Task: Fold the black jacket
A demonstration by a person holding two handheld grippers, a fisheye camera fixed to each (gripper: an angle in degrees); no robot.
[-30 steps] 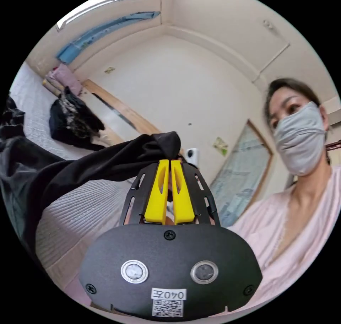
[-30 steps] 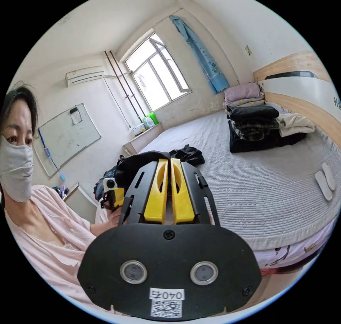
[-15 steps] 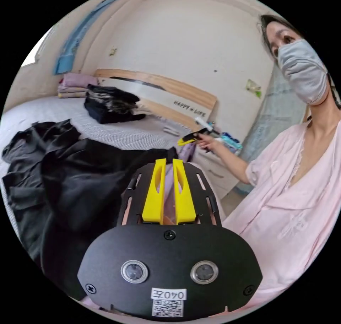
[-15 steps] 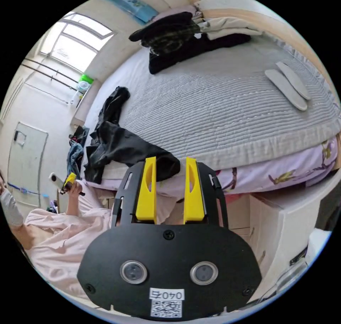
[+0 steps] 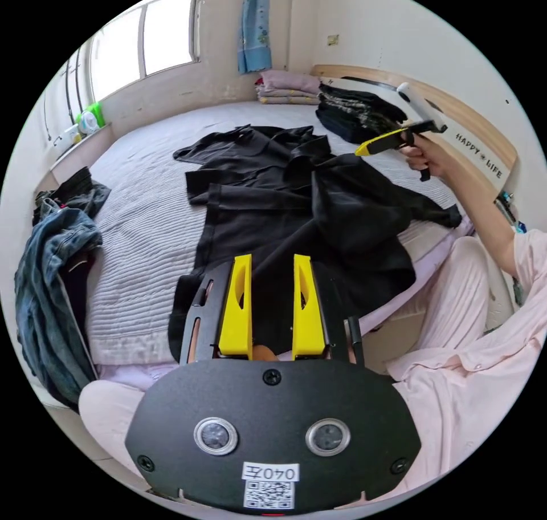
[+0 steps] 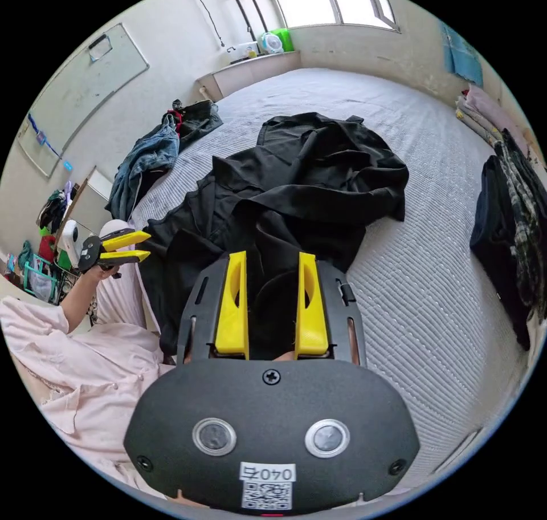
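Now released, the crumpled black fabric jacket (image 5: 296, 212) lies spread on the grey quilted bed (image 5: 137, 223), its hem draped over the near edge. Both yellow-jawed hand-held grippers, left (image 5: 272, 263) and right (image 6: 272, 260), pinched it a second ago and now hover spread and empty; folding can start. Farther off at 9 o'clock, the left gripper view shows blue denim jeans (image 5: 51, 286); the right gripper view adds a wall whiteboard (image 6: 80, 92) at 10 o'clock.

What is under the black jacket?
The black jacket lies crumpled on the grey striped bed cover, its edge hanging over the bed's side. Whatever lies beneath its folds is covered.
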